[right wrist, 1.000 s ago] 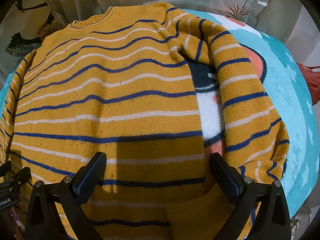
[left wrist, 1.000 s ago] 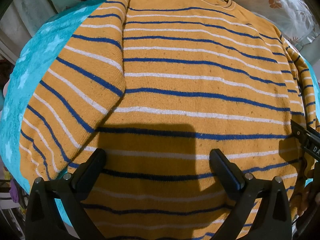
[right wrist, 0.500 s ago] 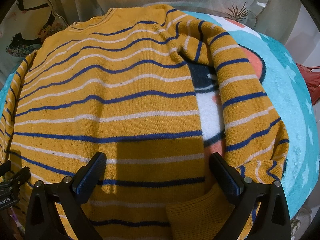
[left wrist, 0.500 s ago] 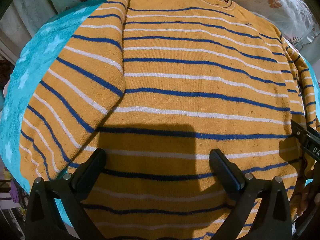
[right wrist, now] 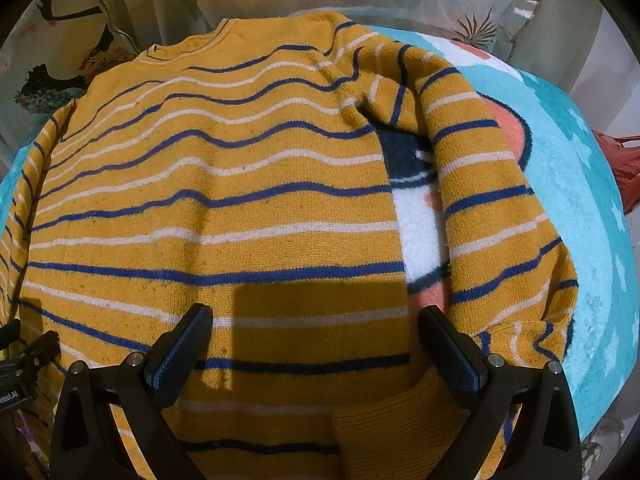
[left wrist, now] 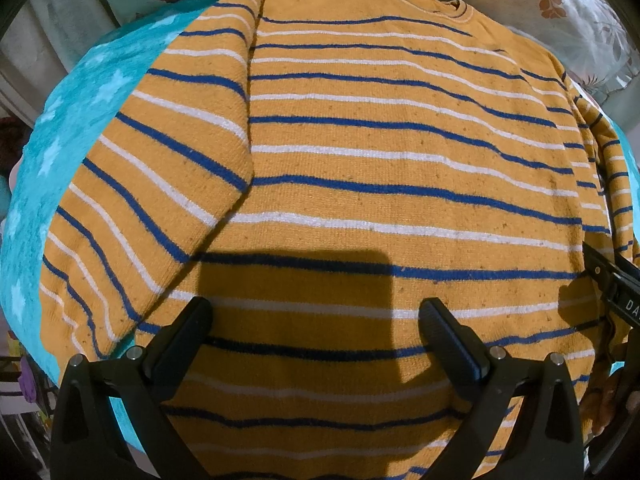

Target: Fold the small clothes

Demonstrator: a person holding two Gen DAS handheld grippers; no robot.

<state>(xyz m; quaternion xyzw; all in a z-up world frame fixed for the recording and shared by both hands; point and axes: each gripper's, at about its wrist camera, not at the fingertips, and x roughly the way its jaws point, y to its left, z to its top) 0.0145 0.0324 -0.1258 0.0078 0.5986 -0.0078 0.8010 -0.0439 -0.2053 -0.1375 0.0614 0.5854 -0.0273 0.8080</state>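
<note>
— Where's the sweater (left wrist: pixel 380 184)?
— Flat on the teal blanket (right wrist: pixel 572 184), collar toward 12 o'clock, hem cut off at 6.
— Grippers?
— Left gripper (left wrist: pixel 316 320) and right gripper (right wrist: pixel 316 328) hover spread, holding nothing; cuff (right wrist: pixel 384 412) partly hidden.

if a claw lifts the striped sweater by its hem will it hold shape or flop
The mustard knit sweater with blue and white stripes would probably flop: its right sleeve already lies bent. On the fuzzy turquoise blanket, it likely drags rather than slides.
</note>
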